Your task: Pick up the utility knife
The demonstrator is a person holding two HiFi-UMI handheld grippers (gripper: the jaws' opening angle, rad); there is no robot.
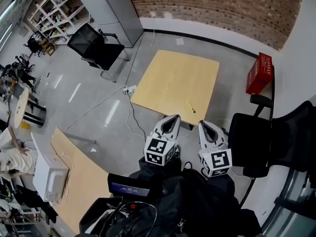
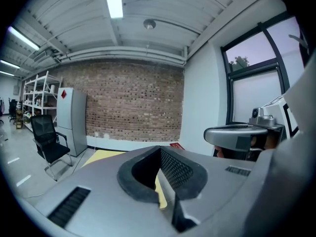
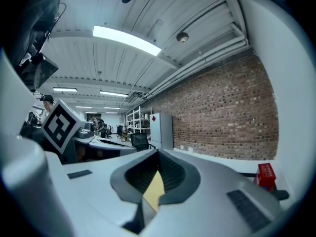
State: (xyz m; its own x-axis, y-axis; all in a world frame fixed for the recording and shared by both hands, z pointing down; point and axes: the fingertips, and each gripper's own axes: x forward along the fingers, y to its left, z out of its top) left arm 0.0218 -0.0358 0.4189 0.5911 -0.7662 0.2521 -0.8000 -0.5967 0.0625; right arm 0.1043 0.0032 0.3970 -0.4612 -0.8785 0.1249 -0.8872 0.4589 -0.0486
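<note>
The left gripper has its jaws pressed together at the tips, with nothing held between them; in the left gripper view only a slice of the pale wooden table shows through the loop the pads form. The right gripper is likewise closed and empty, and the right gripper view shows the same yellowish tabletop through the gap behind its meeting tips. Both grippers sit side by side, close to the person's body, above the grey floor and short of the table's near edge, their marker cubes facing the head view.

The utility knife, small and yellow, lies flat on the table near its near right corner, just ahead of the two grippers and touching neither.

Further out, a red box stands on the floor off the table's right side, and a black chair sits to the right of the right gripper. A white power strip with its cable lies by the table's left edge. Beyond that are another black chair, a grey cabinet and the brick wall
</note>
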